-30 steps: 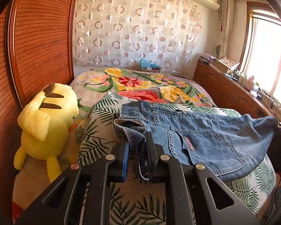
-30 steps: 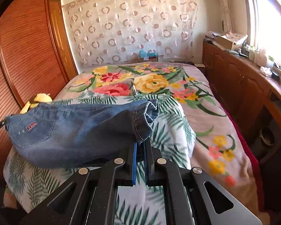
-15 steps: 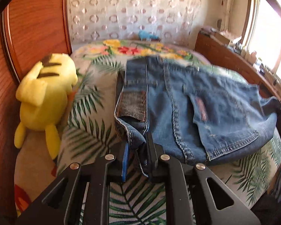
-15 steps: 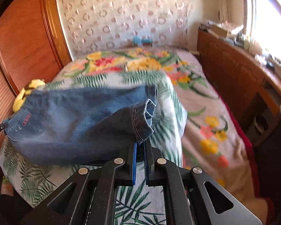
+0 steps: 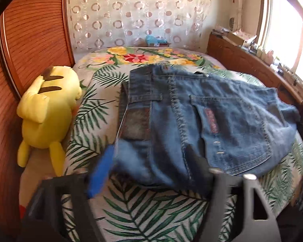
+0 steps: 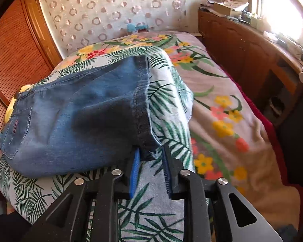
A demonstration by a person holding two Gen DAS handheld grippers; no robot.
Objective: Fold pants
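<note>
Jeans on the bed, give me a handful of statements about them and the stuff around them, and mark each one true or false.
1. The jeans lie on the leaf-print blanket. True.
2. The yellow plush toy sits on top of the jeans. False: it lies beside them, apart, by the wooden wall.
3. The left gripper is clamped shut on the waistband. False: its jaws have just been opening and stand wide.
4. The right gripper has its jaws apart around the leg hem. True.
5. The jeans hang over a chair. False: they rest on the bed.

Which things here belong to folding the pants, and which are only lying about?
For the job:
- blue denim jeans
- left gripper, open
- right gripper, open
- palm-leaf printed cloth

Lying about:
- yellow plush toy
- small blue toy
</note>
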